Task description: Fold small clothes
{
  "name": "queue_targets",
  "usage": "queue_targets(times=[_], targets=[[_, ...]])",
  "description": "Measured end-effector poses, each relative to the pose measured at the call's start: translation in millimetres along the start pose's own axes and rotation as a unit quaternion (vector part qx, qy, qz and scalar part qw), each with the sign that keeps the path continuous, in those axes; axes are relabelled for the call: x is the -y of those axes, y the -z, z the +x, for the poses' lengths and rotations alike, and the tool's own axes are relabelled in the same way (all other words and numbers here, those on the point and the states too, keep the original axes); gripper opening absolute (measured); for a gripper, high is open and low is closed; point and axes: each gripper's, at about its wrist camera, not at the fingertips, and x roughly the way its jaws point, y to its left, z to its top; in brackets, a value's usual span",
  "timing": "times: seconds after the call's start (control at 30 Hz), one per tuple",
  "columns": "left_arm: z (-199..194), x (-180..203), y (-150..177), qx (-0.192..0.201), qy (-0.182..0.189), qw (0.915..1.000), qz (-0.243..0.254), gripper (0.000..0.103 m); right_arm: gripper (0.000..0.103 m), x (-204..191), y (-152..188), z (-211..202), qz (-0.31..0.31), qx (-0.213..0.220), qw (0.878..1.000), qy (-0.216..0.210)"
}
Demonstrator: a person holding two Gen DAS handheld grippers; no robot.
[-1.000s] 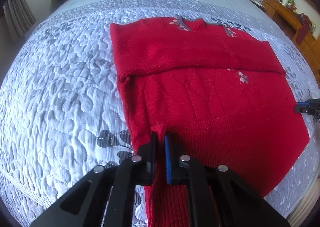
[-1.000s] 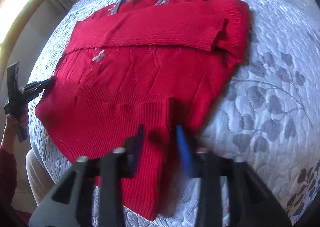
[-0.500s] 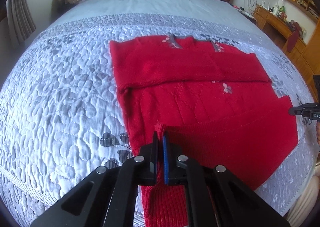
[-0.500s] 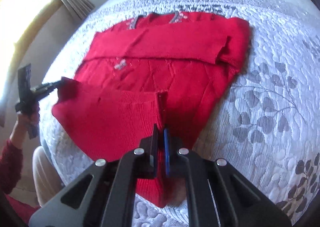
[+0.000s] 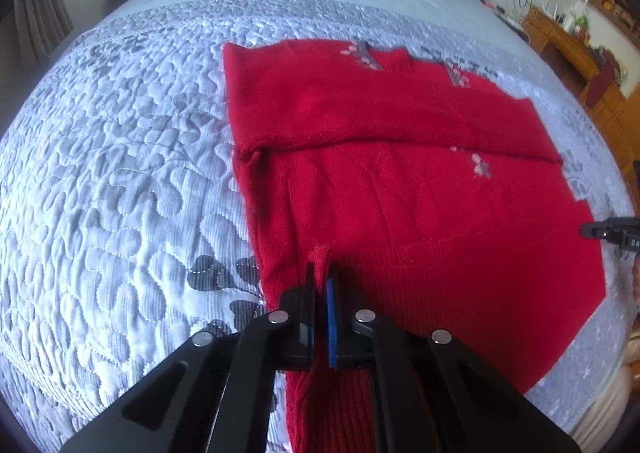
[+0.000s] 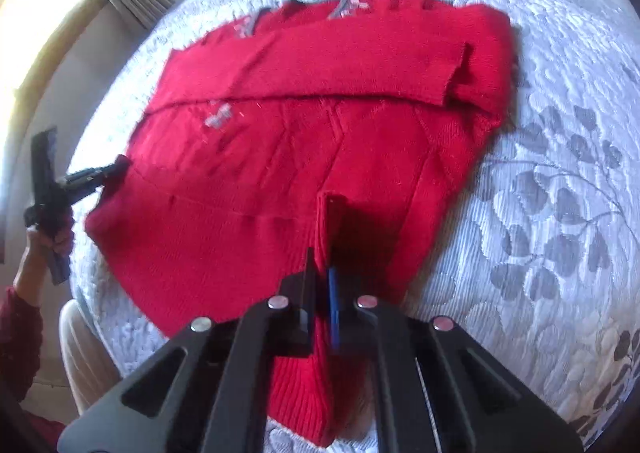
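The red sweater [image 5: 400, 189] lies on the bed [image 5: 120, 173], sleeves folded across, and each gripper — left [image 5: 320, 285], right [image 6: 320, 273] — is clenched on a hem corner, a sound hold, since the soft, limp knit will likely sag and stretch when lifted.

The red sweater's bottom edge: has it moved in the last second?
Yes. The hem has lifted and travelled toward the folded sleeve, covering more of the sweater's body.

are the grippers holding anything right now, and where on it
Both hold the red sweater. The left gripper and the right gripper are each shut on a pinch of its ribbed bottom hem, one near each lower corner.
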Motion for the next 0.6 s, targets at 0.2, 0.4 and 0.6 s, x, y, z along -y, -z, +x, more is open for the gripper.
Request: queue_targets(times=[0.2,0.4,0.6], targets=[[-49,7,-22,0.068,0.031,0.9972,-0.004,0.004,0.003,-6,-11,-51,-0.009,0.055,0.998,-0.033],[-68,10,-69,0.119,0.012,0.9928,-0.003,0.004,0.003,-5,-43,-80,-0.006,0.087,0.996,-0.025],[-58,1,-127,0.142,-0.003,0.9896,-0.021,0.004,0.003,17,-93,-82,0.021,0.1,0.995,-0.002]])
